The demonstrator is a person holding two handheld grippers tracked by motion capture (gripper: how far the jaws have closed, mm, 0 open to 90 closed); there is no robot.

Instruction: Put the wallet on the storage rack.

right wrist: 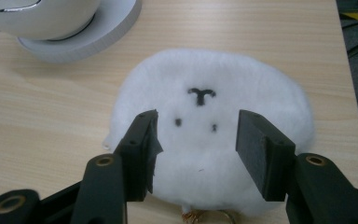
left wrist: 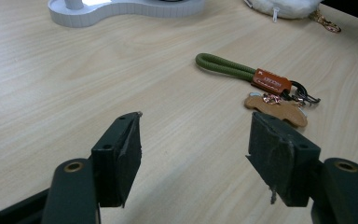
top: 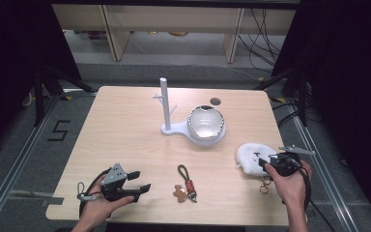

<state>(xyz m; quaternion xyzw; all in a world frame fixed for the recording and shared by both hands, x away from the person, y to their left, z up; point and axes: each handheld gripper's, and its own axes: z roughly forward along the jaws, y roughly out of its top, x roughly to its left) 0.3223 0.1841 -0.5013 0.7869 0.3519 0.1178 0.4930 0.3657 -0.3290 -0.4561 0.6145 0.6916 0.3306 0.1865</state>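
Right gripper [right wrist: 196, 154] hovers over the white plush keychain [right wrist: 214, 140], jaws spread wide to either side of its embroidered face, nothing held. The plush lies flat near the right edge of the worktop [top: 125, 140], toward the front, just in front of the bowl [top: 205, 121] on the white stand [top: 171, 128]. A gold ring and clasp [top: 264, 185] trail from its near end.

Left gripper [left wrist: 193, 154] rests low at the front left of the worktop, also wide open and empty. A green cord keychain with orange tab [left wrist: 242, 74] lies beyond it, near the front edge at centre, well apart from the plush.

Judgement: the step in hand is grasping the plush. To do it well, lower until the pads bracket the soft body, close firmly since the pile will compress, and keep the metal ring free of the jaws. Lifting straight up should avoid dragging it against the stand's base.
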